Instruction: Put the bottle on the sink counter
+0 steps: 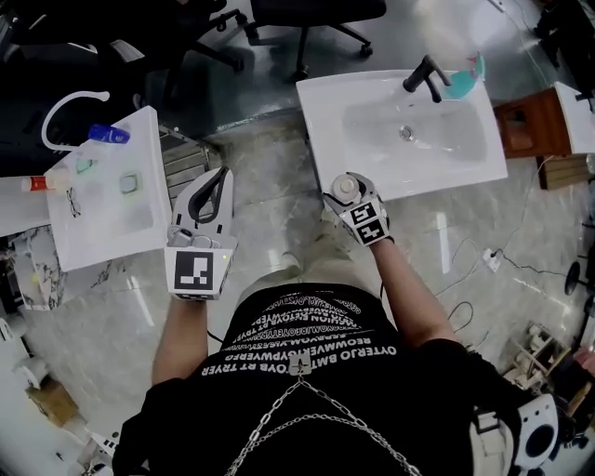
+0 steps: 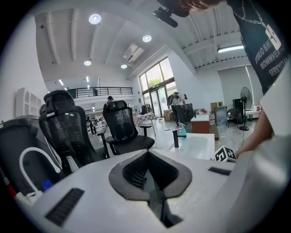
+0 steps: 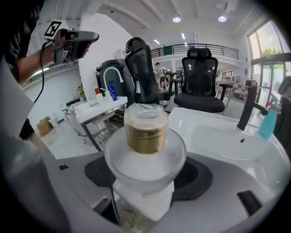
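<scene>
A frosted white bottle (image 1: 346,185) with a gold collar and clear cap (image 3: 145,129) stands upright between the jaws of my right gripper (image 1: 352,196), which is shut on its body. It hangs just off the front left corner of the white sink counter (image 1: 321,125), over the floor. In the right gripper view the counter (image 3: 182,119) and basin lie just behind the bottle. My left gripper (image 1: 219,178) hovers over the floor between the two sinks, jaws shut with nothing in them.
A black faucet (image 1: 423,76) and a teal bottle (image 1: 468,74) stand at the sink's back. A second white sink (image 1: 98,237) on the left carries a blue bottle (image 1: 109,135) and small items. Office chairs (image 1: 307,19) stand behind, a wooden cabinet (image 1: 525,125) at right.
</scene>
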{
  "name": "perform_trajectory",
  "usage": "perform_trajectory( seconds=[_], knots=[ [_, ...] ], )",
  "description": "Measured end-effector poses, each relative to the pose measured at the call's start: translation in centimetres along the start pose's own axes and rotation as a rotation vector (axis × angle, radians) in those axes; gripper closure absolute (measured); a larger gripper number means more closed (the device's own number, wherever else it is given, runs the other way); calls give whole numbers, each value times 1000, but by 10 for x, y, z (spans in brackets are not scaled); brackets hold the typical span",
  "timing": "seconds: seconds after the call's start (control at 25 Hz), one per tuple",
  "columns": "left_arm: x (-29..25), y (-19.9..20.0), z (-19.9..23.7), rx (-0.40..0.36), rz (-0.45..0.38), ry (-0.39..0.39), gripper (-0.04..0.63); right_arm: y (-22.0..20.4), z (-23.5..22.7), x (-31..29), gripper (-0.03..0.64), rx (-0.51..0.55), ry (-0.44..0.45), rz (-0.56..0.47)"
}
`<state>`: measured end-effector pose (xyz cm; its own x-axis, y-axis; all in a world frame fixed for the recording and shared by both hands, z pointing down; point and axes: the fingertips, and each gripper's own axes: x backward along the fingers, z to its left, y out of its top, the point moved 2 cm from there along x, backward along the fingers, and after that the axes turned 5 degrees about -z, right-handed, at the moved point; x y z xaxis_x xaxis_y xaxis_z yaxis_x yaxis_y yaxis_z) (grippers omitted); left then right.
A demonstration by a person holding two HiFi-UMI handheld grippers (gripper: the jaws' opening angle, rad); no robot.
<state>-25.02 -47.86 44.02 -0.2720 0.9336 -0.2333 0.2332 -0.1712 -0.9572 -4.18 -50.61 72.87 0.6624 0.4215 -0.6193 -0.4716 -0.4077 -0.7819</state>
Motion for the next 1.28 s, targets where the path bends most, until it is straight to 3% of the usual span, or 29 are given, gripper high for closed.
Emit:
perform_trajectory(
  seconds=[0.2,0.56,0.96,1.08,1.2,1.28],
  knots=[
    [-9,-8,-1,5,38,3,589,-21,-12,-12,285,-11,-18,30],
    [-10,-21,-14,2,79,-6,589,-26,-11,-18,284,54,-47,-14],
    [16,-4,-30,-37,22,-31,590,-10,-9,19,242,22,-38,-60],
    [30,11,-29,-40,-23,-17,589,9,-5,63,241,20,-55,-128],
    [44,22,-28,-29,-57,-13,589,51,-4,120,252,1,-105,-283],
    [52,26,-29,-30,-75,-20,589,89,-2,162,388,13,-163,-413]
  ],
)
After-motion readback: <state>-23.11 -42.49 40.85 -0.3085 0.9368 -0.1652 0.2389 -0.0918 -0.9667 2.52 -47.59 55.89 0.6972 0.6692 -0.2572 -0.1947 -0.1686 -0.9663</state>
